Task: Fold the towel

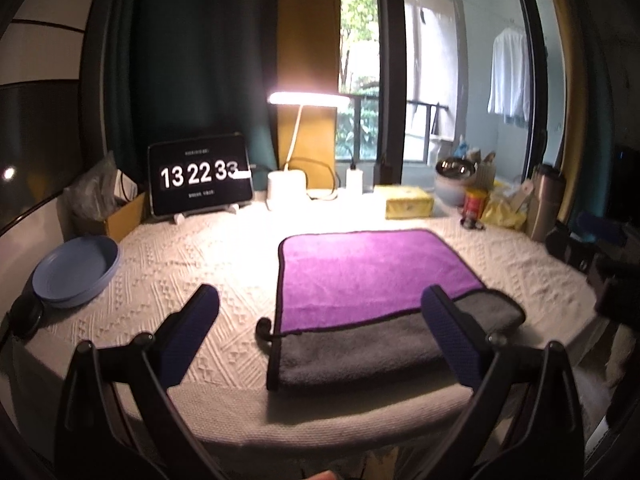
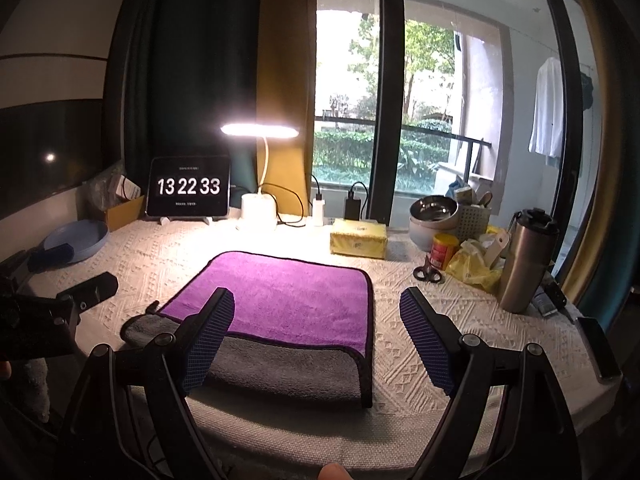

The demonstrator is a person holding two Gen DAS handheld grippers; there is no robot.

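A towel, purple on one side and grey on the other, with black trim, lies on the white textured tablecloth (image 1: 200,256). It is folded once: the purple layer (image 1: 372,272) covers the far part and a grey strip (image 1: 360,352) shows along the near edge. The towel also shows in the right wrist view (image 2: 288,300). My left gripper (image 1: 320,312) is open and empty above the towel's near left corner. My right gripper (image 2: 316,312) is open and empty above the towel's near right part. The left gripper's body (image 2: 52,312) shows at the left of the right wrist view.
A blue plate (image 1: 76,272) sits at the left. At the back stand a tablet clock (image 1: 200,178), a lit desk lamp (image 1: 288,184), a yellow tissue pack (image 2: 358,242), metal bowls (image 2: 434,216), a red can (image 2: 444,250), scissors (image 2: 428,274) and a steel tumbler (image 2: 526,260).
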